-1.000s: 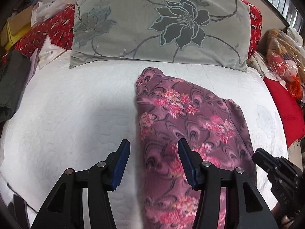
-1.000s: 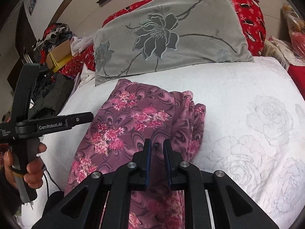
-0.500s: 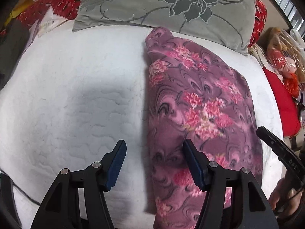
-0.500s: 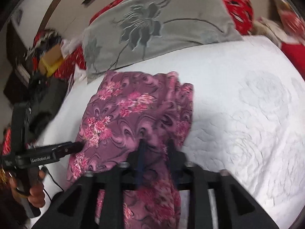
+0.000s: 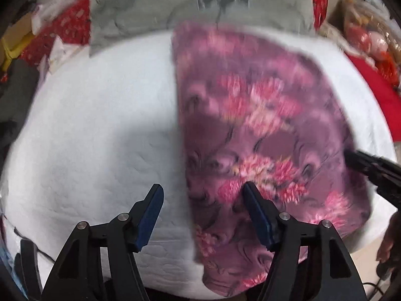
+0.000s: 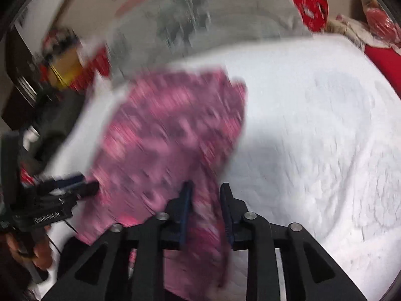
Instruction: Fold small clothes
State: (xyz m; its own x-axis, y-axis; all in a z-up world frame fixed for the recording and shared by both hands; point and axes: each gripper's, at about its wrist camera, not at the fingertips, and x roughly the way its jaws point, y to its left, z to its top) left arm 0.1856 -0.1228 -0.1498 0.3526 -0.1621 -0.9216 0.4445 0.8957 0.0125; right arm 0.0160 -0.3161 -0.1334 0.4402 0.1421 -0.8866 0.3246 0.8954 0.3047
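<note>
Bedspread, white and quilted, fills the left. The left gripper hovers with fingers spread wide over the near left edge of the purple flowered garment lying mid-bed below the grey pillow. The right gripper pinches the garment's near right edge.

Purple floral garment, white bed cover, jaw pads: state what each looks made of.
Purple floral garment: soft printed fabric, matte, draping limp; weave blurred. White bed cover: quilted textile, stitched relief pattern. Left gripper pads: blue, probably rubber or plastic, on black rigid plastic-looking jaws.
</note>
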